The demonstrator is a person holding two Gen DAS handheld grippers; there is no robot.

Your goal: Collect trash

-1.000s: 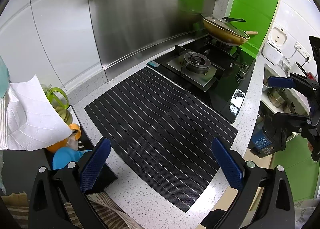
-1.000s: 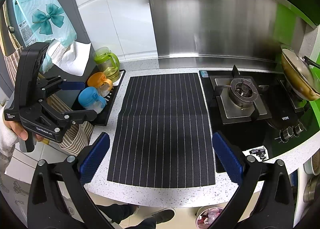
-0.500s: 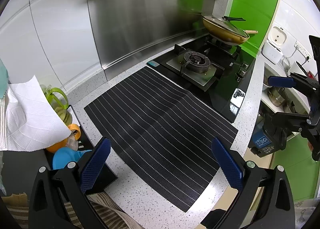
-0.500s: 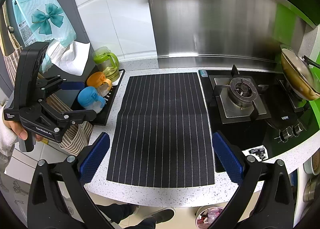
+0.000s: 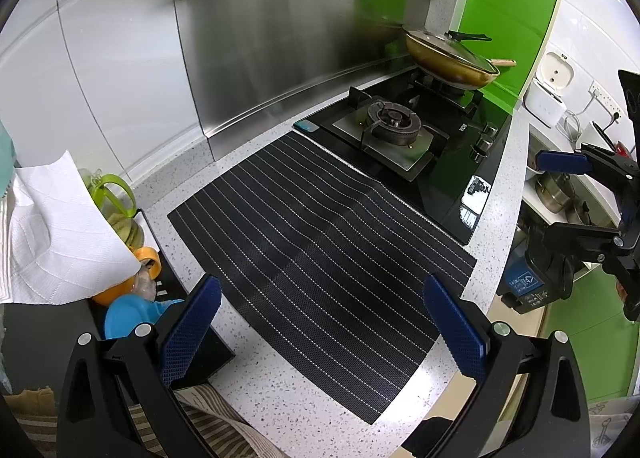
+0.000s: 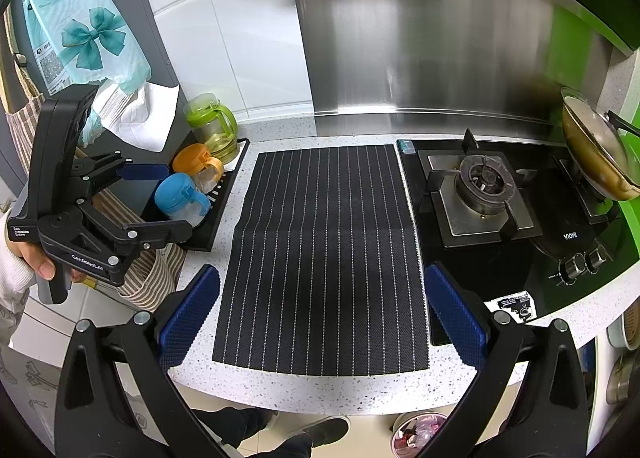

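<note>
- Speckled white desk (image 6: 248, 378) carries a black pinstriped mat (image 6: 326, 254) at frame centre.
- Your left gripper (image 5: 324, 322) and right gripper (image 6: 322, 316) both gape, empty.
- Round bin of pink trash (image 6: 418, 432) sits on the floor, bottom right.

Small trash bin (image 6: 418, 434) on the floor below the counter edge, litter-filled.

We see a bright, sharp kitchen. Past the tongs (image 5: 320, 322), the shiny metal wall (image 6: 420, 42) glares with white streaks. Edges bend round and corners go black. The tabletop (image 6: 320, 382) has soft shadows.
</note>
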